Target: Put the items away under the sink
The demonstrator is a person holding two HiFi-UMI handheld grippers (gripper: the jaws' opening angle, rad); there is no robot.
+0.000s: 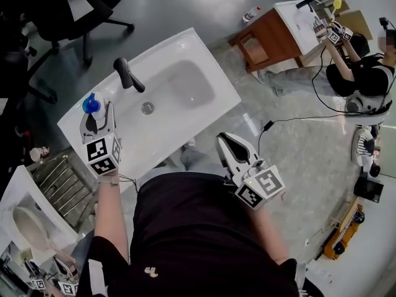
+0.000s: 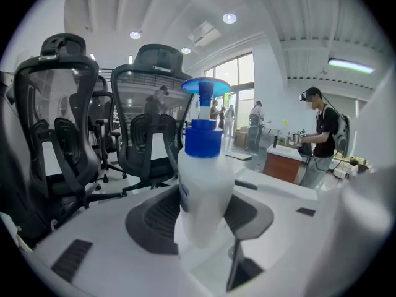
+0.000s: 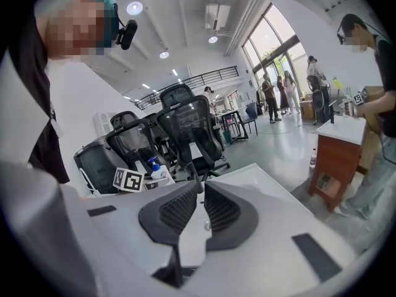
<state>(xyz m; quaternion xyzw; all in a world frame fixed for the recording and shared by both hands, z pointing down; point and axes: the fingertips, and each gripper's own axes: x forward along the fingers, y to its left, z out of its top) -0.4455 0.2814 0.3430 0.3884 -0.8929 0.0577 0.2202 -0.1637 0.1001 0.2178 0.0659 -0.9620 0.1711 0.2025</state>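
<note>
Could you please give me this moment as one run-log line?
left gripper: shut on bottle | bottle: at sink corner | right gripper: shut, empty | stowed: no

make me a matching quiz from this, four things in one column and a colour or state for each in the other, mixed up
Things
1. pump bottle
2. faucet
3. right tongs
4. sink

Colour or state
a. black, mounted on the sink's rim
b. closed, nothing between them
c. white with a blue pump top, gripped by the left tongs
d. white, with a round drain in its bowl

Pairs: 1-c, 2-a, 3-b, 4-d
</note>
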